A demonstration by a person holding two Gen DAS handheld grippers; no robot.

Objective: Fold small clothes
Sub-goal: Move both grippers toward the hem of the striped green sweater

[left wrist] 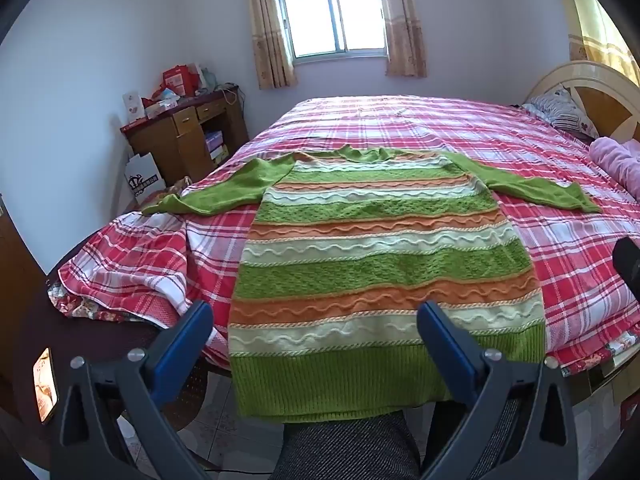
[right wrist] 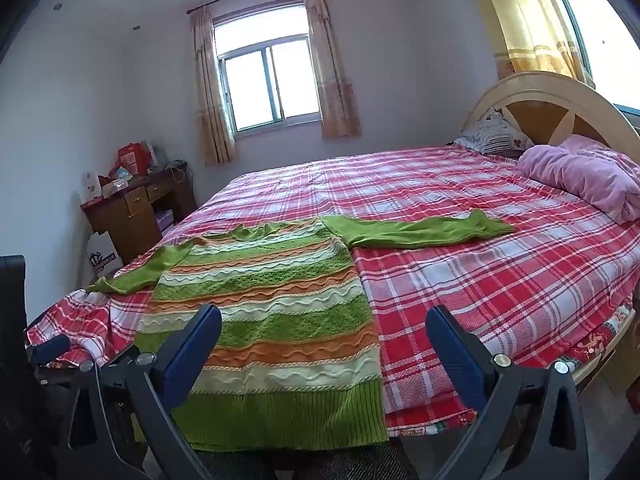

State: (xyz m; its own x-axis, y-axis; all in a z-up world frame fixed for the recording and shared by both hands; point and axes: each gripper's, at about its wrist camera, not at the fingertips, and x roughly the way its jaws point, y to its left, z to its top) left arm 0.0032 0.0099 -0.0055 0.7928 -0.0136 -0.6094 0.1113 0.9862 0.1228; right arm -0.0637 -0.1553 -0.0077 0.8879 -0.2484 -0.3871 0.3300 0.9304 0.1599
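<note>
A striped sweater in green, orange and cream lies flat on the bed with both green sleeves spread out sideways; its green ribbed hem hangs over the bed's near edge. It also shows in the right wrist view. My left gripper is open and empty, held back from the bed, with the hem between its blue fingers. My right gripper is open and empty, near the sweater's lower right part. The right sleeve stretches toward the headboard.
The bed has a red plaid cover. A pink blanket and a pillow lie by the headboard. A wooden desk with boxes stands at the far left. A phone glows on a dark surface at lower left.
</note>
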